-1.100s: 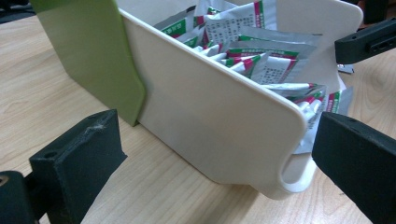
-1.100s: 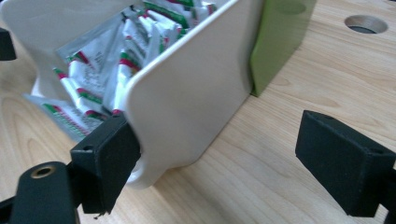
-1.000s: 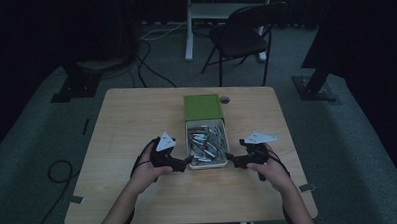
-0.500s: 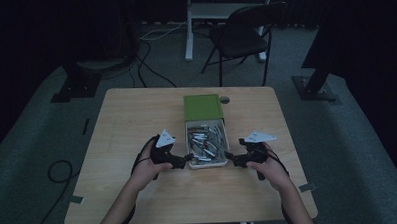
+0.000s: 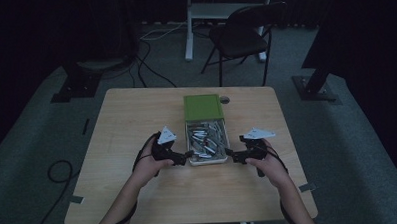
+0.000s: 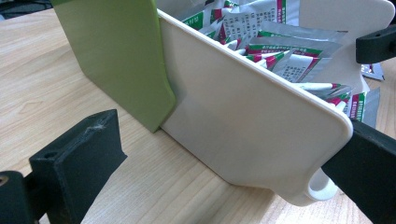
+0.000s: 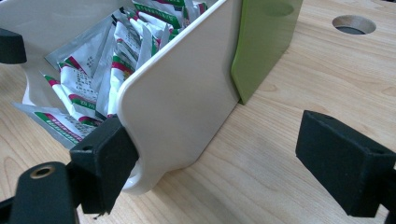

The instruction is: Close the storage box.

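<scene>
Dim high view hides detail. White box on the worktop holds foil sachets, green lid half covering it. Left tongs and right tongs spread wide at its near corners.

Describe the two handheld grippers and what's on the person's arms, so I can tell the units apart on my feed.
Both look alike: the left gripper and right gripper are black, each with two blocky matte black jaws and a pale grey three-cornered plate on top. A dark cable loops from each near the wrist. Forearms show no sleeves; no markings are legible.
</scene>
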The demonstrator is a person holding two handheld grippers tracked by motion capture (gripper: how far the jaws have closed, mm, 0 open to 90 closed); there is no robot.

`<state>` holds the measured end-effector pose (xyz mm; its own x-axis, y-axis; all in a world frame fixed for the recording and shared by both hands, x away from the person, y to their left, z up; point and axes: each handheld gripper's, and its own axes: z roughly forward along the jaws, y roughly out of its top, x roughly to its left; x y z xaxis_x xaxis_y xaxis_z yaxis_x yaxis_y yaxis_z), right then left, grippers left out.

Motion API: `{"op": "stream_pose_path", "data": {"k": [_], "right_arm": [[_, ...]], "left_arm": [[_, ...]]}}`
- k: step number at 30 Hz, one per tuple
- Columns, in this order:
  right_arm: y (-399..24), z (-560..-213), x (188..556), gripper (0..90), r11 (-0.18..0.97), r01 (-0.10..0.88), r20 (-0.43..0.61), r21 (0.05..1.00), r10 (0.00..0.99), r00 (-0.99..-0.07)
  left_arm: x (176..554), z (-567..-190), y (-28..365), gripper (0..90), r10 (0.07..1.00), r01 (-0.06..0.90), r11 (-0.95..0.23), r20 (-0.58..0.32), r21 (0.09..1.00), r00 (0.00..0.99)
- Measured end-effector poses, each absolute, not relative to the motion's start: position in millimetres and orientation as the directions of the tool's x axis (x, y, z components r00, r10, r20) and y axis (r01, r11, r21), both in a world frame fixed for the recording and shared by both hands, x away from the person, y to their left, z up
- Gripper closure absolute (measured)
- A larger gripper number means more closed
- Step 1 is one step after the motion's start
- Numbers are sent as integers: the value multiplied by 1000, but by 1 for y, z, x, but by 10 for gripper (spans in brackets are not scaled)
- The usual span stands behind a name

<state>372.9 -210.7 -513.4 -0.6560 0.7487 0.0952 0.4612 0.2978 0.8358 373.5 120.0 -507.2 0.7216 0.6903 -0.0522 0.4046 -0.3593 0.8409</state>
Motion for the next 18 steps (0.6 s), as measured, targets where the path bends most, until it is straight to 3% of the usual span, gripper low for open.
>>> {"op": "stream_pose_path", "data": {"k": [18], "right_arm": [[-209, -514, 385, 134, 265, 490, 124, 831, 770, -626]], "left_arm": [[386, -508, 122, 23, 705, 418, -341, -65, 842, 706]]}}
